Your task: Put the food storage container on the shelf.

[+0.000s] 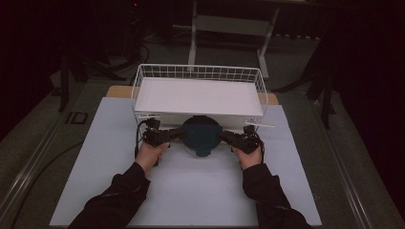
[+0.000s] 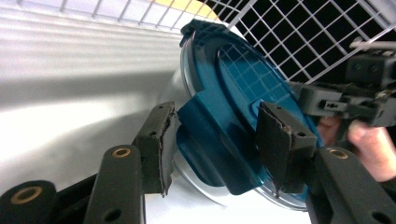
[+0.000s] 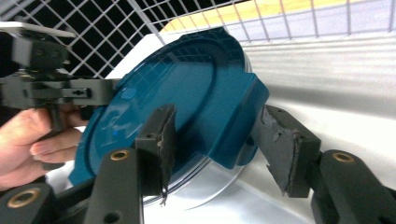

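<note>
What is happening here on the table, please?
A person holds a gripper in each hand, and both meet at a round teal lid in front of a white wire basket. The left gripper and the right gripper each have the lid's side tabs between their jaws, but the pads stand slightly apart from it, so neither seems to clamp it.

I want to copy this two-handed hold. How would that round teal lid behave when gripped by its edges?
The teal lid looks like stiff moulded plastic, so it probably won't flex. Its smooth surface and clear rim may slip between the pads. Standing tilted on edge against the wire basket, it could tip or roll.
</note>
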The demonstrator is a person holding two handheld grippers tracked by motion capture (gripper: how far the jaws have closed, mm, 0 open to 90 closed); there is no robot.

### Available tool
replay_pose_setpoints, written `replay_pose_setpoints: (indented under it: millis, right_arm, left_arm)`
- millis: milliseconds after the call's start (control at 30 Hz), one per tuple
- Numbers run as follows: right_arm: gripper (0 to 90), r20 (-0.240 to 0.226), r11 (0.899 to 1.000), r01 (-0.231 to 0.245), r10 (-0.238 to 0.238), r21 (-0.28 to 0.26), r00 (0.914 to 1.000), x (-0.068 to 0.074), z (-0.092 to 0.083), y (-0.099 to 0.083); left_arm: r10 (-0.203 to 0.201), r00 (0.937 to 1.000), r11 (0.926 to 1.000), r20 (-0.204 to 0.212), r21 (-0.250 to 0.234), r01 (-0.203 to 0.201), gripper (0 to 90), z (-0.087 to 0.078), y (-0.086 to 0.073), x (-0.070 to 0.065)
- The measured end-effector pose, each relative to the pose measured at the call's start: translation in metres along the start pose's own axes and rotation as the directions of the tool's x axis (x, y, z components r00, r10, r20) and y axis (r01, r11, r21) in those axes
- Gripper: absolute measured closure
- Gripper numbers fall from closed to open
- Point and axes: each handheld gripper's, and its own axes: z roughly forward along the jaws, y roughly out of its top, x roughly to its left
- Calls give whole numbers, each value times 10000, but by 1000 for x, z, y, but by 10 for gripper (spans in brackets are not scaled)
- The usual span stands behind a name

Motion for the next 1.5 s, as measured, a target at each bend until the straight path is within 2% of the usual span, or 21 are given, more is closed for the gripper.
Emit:
replay_pose_setpoints:
  millis: [100, 167, 233, 267, 300, 367, 467, 500, 533, 567, 700, 733, 767, 800, 833, 900, 1067, 1233, 1400, 1433, 1500]
  right_arm:
    - [439, 196, 10000, -18, 18, 1, 9998, 1, 0, 1]
    - [434, 465, 9998, 189, -189, -11, 9987, 4, -1, 1]
    - [413, 676, 9987, 515, -513, -22, 9964, 11, -2, 2]
    - [413, 676, 9987, 515, -513, -22, 9964, 11, -2, 2]
    - [408, 696, 9985, 549, -547, -9, 9961, 14, -4, 2]
    - [398, 706, 9969, 773, -764, -106, 9946, 22, -9, 0]
    - [389, 805, 9948, 1005, -990, -152, 9918, 28, -14, -1]
    - [389, 839, 9940, 1090, -1075, -134, 9907, 30, -16, 0]
    - [404, 813, 9922, 1232, -1214, -174, 9893, 36, -21, -1]
    - [421, 702, 9914, 1305, -1295, -97, 9891, 40, -24, -1]
    - [433, 570, 9837, 1775, -1789, 292, 9822, 58, -29, -5]
    - [433, 570, 9837, 1775, -1789, 292, 9822, 58, -29, -5]
    - [437, 422, 9828, 1798, -1816, 426, 9825, 63, -30, -7]
    - [469, 321, 9805, 1872, -1893, 597, 9814, 71, -29, -13]
    - [492, 248, 9806, 1839, -1859, 678, 9823, 73, -28, -15]
    - [549, 49, 9801, 1748, -1761, 940, 9844, 77, -26, -22]
    - [897, -317, 9668, 1977, -1952, 1617, 9803, 86, -17, -37]
    - [900, -282, 9535, 2205, -2194, 2055, 9752, 90, -3, -46]
    - [900, 6, 9554, 2133, -2180, 2040, 9759, 87, 6, -43]
    - [900, -93, 9561, 2081, -2107, 2063, 9775, 85, 8, -42]
    - [900, 22, 9554, 2124, -2175, 2050, 9761, 85, 11, -41]
  left_arm:
    - [298, 9993, 9995, -241, -107, -300, 446, 0, 0, -3]
    - [695, 9968, 9976, -408, -22, -696, 430, 0, 0, -8]
    - [728, 9954, 9972, -617, -144, -738, 380, -2, -2, -13]
    - [728, 9954, 9972, -617, -144, -738, 358, -2, -2, -13]
    - [1145, 9924, 9933, -445, -100, -1150, 358, -4, -3, -16]
    - [1201, 9923, 9927, -292, -91, -1204, 250, -7, -3, -19]
    - [1221, 9914, 9924, -474, -103, -1227, 134, -12, -5, -23]
    - [1358, 9907, 9907, 62, -95, -1357, 134, -16, -6, -26]
    - [1521, 9883, 9884, 111, -10, -1521, 42, -18, -7, -27]
    - [1477, 9889, 9889, 163, 121, -1479, 0, -20, -9, -30]
    - [2129, 9770, 9767, 97, 262, -2131, 0, -28, -16, -42]
    - [2129, 9770, 9767, 97, 262, -2131, 0, -28, -16, -42]
    - [2285, 9735, 9730, 110, 312, -2288, 0, -30, -19, -46]
    - [2389, 9709, 9703, 162, 355, -2394, 0, -31, -24, -52]
    - [2429, 9697, 9691, 269, 381, -2438, 0, -32, -26, -55]
    - [2678, 9629, 9620, 324, 461, -2691, 0, -34, -31, -62]
    - [2937, 9554, 9543, 316, 476, -2949, 0, -43, -42, -73]
    - [3231, 9464, 9460, 40, 280, -3230, 0, -52, -52, -77]
    - [3151, 9490, 9489, -41, 211, -3150, 0, -55, -58, -75]
    - [3106, 9505, 9504, -34, 159, -3105, 0, -55, -58, -75]
    - [3105, 9506, 9505, -31, 138, -3105, 0, -56, -59, -75]
